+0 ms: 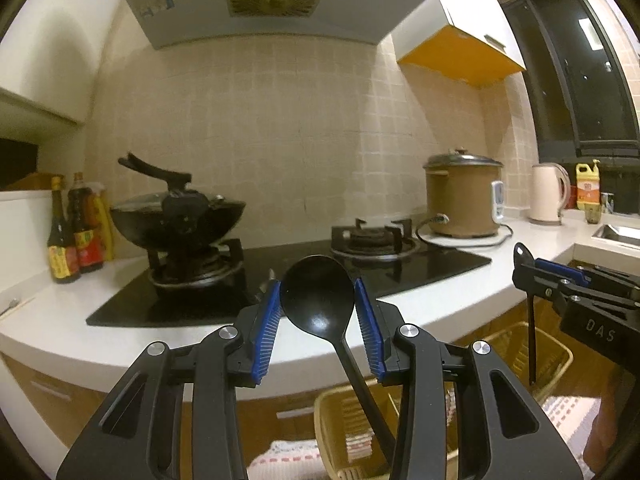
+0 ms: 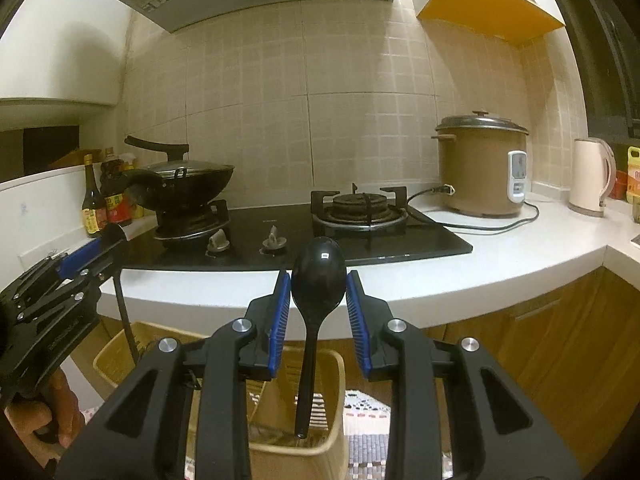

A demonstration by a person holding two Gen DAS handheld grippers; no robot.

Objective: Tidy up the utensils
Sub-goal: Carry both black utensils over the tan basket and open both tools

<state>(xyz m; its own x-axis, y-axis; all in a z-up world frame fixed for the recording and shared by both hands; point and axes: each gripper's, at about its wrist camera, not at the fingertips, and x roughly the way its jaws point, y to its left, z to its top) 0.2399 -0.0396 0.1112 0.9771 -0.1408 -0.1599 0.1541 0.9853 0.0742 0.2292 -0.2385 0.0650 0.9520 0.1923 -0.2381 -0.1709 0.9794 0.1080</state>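
Note:
My left gripper [image 1: 317,308] is shut on the bowl of a black plastic spoon [image 1: 318,294]; its handle hangs down into a yellow plastic basket [image 1: 332,420] below the counter. My right gripper [image 2: 319,300] is shut on the bowl of a second black spoon [image 2: 319,276], whose handle hangs down into another yellow basket [image 2: 336,400]. Each gripper shows in the other's view: the right gripper [image 1: 528,268] at the right edge of the left wrist view, the left gripper [image 2: 108,244] at the left edge of the right wrist view. Both are held in front of the white counter.
On the counter [image 2: 500,256] are a black gas hob [image 2: 360,232], a lidded wok [image 2: 184,184] on the left burner, sauce bottles [image 2: 104,200] at far left, a brown rice cooker [image 2: 480,168] and a cream kettle [image 2: 592,176] at right. Wooden cabinet doors stand below.

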